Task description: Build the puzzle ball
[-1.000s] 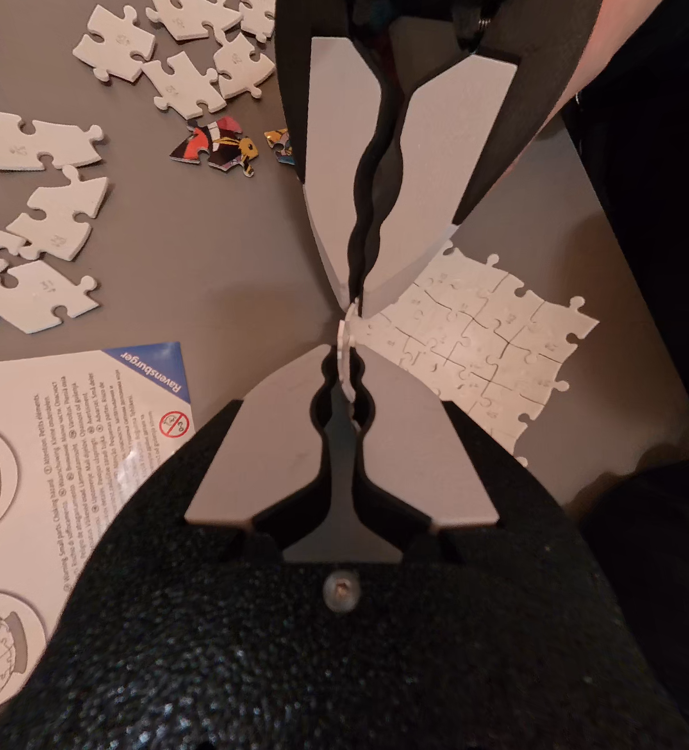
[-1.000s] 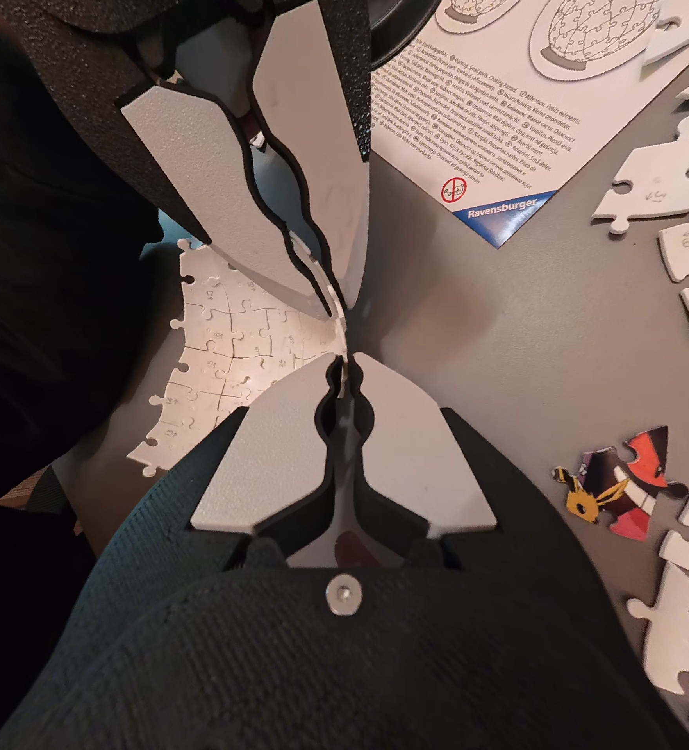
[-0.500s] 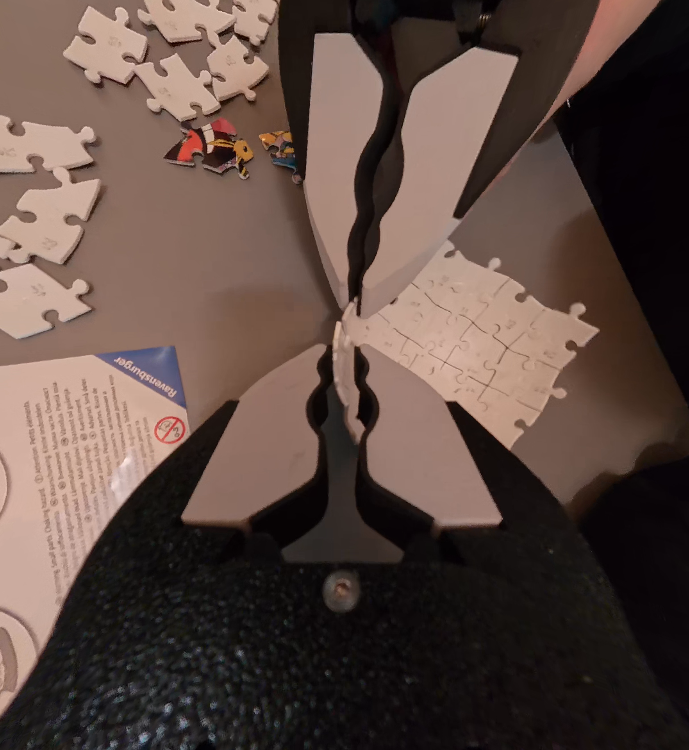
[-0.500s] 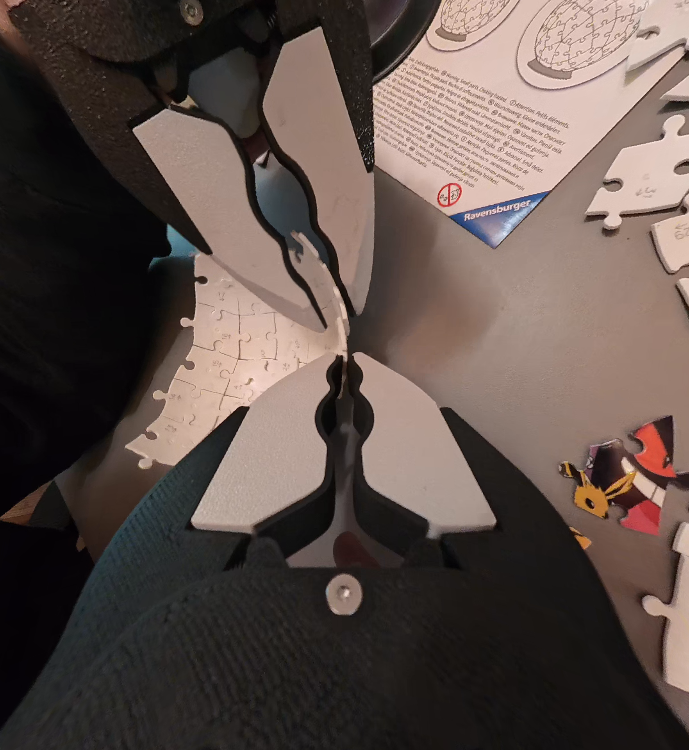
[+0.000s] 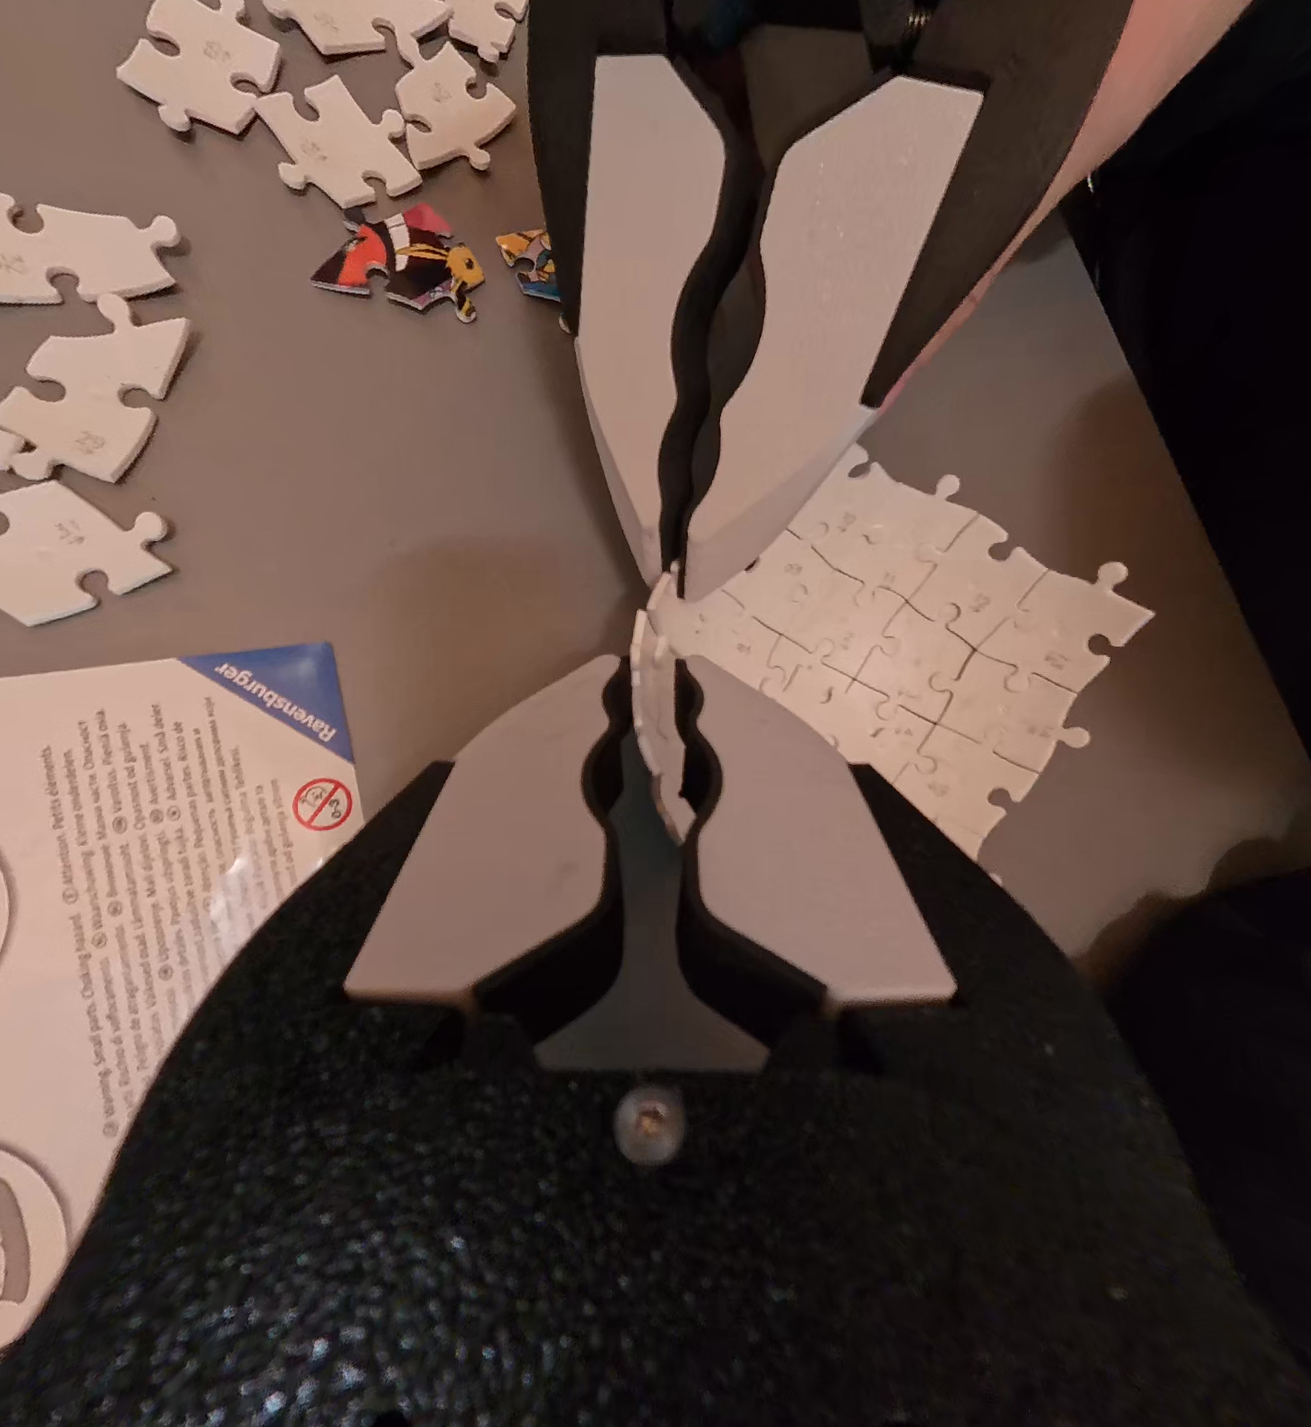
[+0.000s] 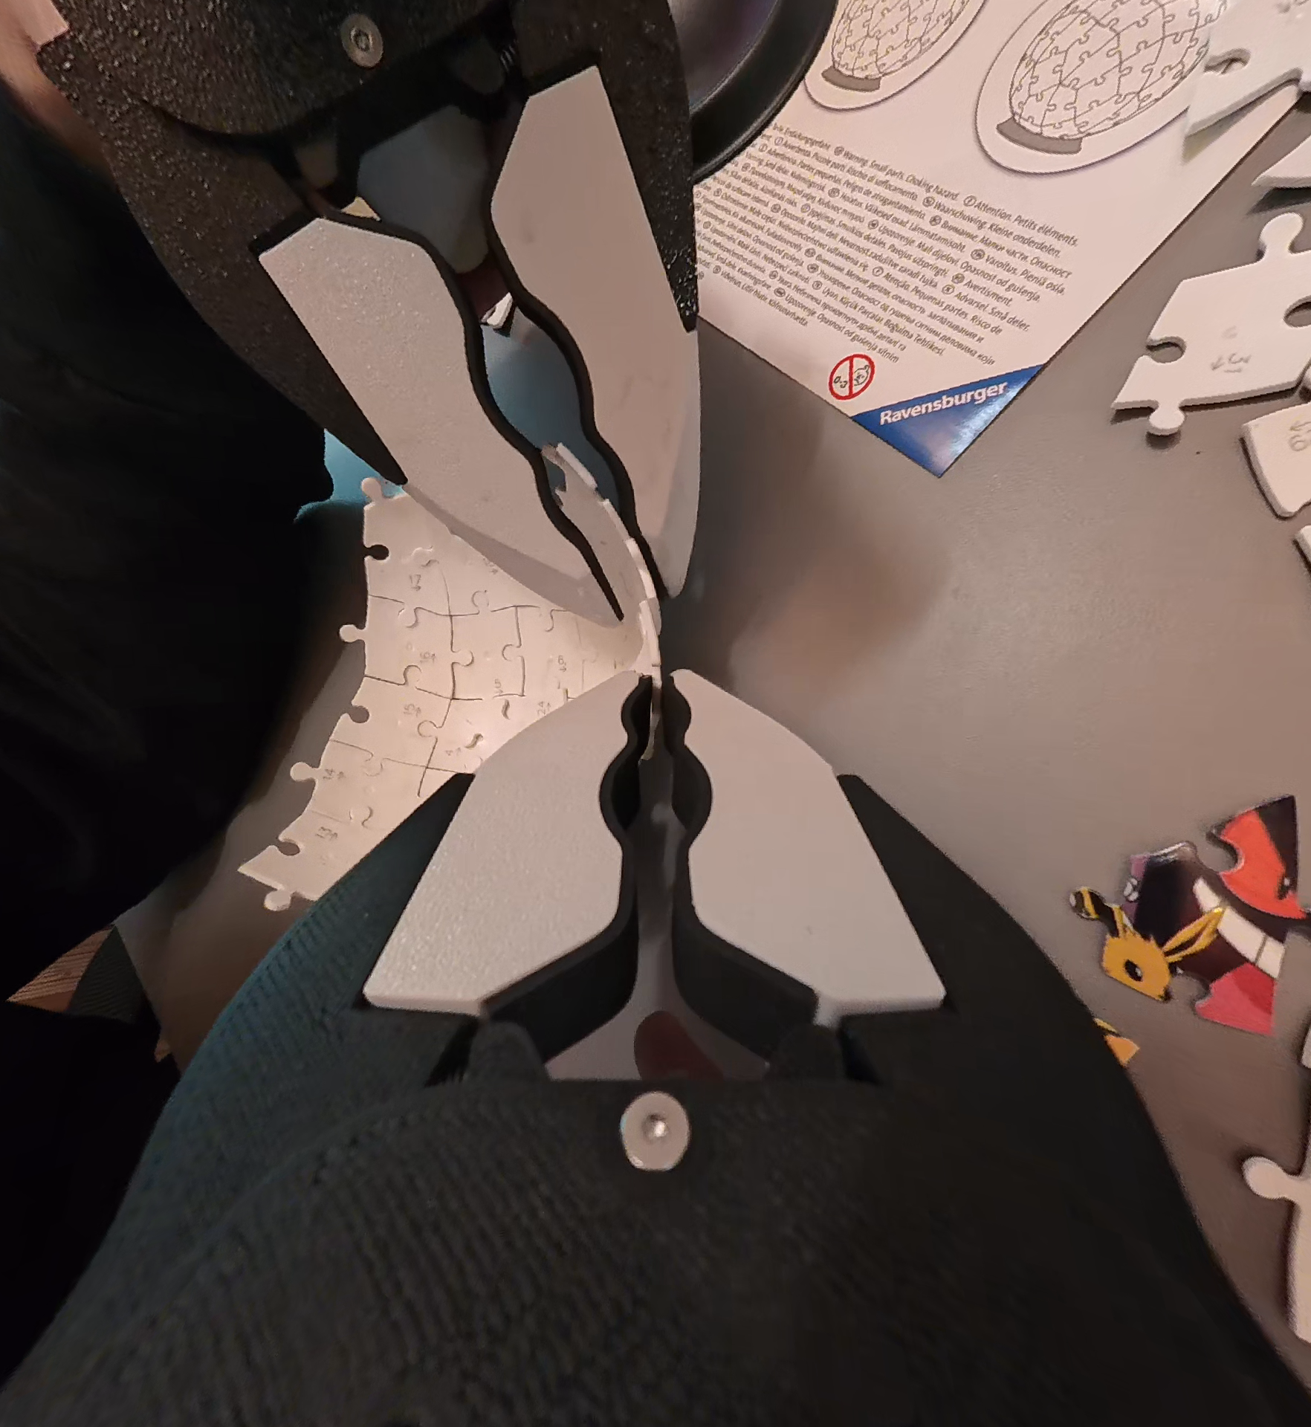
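Left wrist view: both grippers tip-to-tip, fingers clamped on curved puzzle panel [image 5: 907, 649].

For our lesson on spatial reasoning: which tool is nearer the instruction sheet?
Left. The left tool sits beside the sheet, its body overlapping the sheet's corner; the right tool faces it from farther off. Both grip the joined pieces.

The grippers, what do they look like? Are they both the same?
Nearly the same. The left gripper and right gripper each have a bumpy black body, one silver screw, and two flat grey fingers with wavy black inner edges. The person's sleeve is black.
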Motion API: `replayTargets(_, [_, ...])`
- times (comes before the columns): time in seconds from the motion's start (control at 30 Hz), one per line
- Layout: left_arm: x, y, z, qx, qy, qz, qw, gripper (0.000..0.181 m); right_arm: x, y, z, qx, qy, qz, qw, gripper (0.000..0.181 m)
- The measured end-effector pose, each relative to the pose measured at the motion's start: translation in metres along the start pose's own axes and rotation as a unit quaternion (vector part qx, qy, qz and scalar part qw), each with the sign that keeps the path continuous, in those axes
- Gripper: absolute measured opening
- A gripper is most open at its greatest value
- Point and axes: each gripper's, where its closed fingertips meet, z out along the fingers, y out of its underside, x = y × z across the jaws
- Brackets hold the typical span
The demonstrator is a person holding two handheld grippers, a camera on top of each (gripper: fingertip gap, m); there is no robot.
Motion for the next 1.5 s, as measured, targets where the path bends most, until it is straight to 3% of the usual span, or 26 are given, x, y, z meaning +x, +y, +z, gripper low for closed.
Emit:
replayTargets(1.17, [-0.002, -0.003, 0.001, -0.005, -0.006, 0.009, 1.000, 0.013, -0.001, -0.001, 0.003, 0.000, 0.008, -0.012, 1.000, 0.003])
replayTargets(1.5, [0.000, 0.007, -0.003, -0.054, -0.022, 0.051, 0.997, 0.010, -0.005, -0.002, 0.007, -0.002, -0.002, -0.020, 1.000, 0.003])
